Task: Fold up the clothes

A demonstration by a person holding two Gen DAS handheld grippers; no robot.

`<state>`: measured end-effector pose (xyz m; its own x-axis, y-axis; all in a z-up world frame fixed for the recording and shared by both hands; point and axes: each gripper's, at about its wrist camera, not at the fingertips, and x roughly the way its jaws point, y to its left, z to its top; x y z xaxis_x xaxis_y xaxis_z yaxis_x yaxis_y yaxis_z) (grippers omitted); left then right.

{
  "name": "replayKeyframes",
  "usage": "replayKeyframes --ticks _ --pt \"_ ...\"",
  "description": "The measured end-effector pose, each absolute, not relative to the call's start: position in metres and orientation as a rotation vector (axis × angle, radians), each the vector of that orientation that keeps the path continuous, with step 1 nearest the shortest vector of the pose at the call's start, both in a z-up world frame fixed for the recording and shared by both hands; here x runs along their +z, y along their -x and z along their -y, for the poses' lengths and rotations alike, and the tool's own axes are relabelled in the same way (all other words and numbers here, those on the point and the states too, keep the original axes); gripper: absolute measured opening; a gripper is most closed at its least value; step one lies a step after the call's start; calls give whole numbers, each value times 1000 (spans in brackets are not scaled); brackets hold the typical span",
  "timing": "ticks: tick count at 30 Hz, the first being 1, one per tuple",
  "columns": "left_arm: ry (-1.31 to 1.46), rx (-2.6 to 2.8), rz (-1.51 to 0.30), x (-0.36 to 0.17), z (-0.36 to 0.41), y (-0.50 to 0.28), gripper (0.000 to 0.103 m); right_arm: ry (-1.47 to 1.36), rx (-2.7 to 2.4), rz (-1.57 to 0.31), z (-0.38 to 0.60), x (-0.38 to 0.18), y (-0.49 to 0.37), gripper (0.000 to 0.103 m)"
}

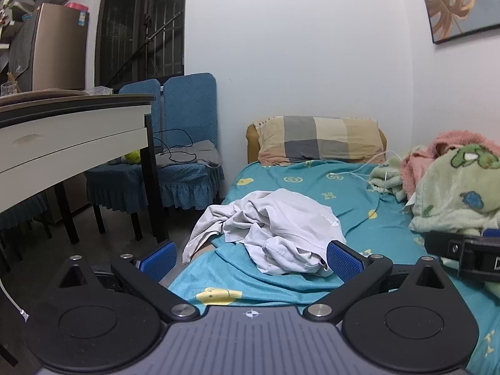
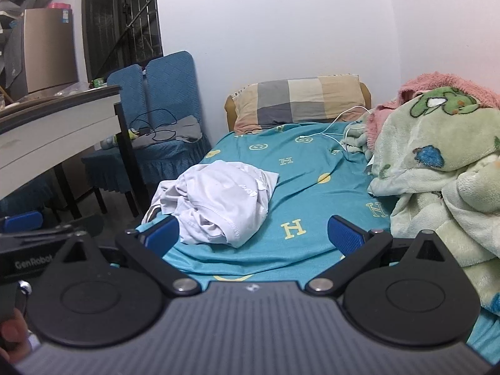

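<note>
both grippers, left gripper [image 1: 251, 257] and right gripper [image 2: 253, 234], hang wide open and empty near the crumpled white garment [image 1: 272, 228] on the teal bedsheet [image 1: 353, 200]. better to pinch two separate edges, maybe hem corners, and spread it flat before folding.

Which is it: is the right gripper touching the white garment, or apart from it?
Cannot tell. In the right wrist view the right gripper is open, but one blue pad overlaps the white garment.
</note>
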<state>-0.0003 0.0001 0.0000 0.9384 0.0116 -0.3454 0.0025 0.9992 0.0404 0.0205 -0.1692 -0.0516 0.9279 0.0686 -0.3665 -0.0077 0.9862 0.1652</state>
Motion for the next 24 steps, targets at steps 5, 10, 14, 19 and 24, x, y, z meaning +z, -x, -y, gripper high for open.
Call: replayKeyframes --ticks 5,10,14,19,24 --pt "-34 -11 -354 1 -10 2 103 -166 51 -366 176 -53 -21 103" --pt "-61 -23 -342 2 -2 7 103 -130 30 -368 167 -51 -21 103" --pt "-75 -26 -339 2 3 6 103 -130 31 -372 170 -52 -24 103" --pt "-111 -10 -355 -1 8 2 103 -124 30 -369 166 -51 -21 103" --pt "-108 -14 -354 -2 6 2 103 -119 28 -366 166 -50 -21 103"
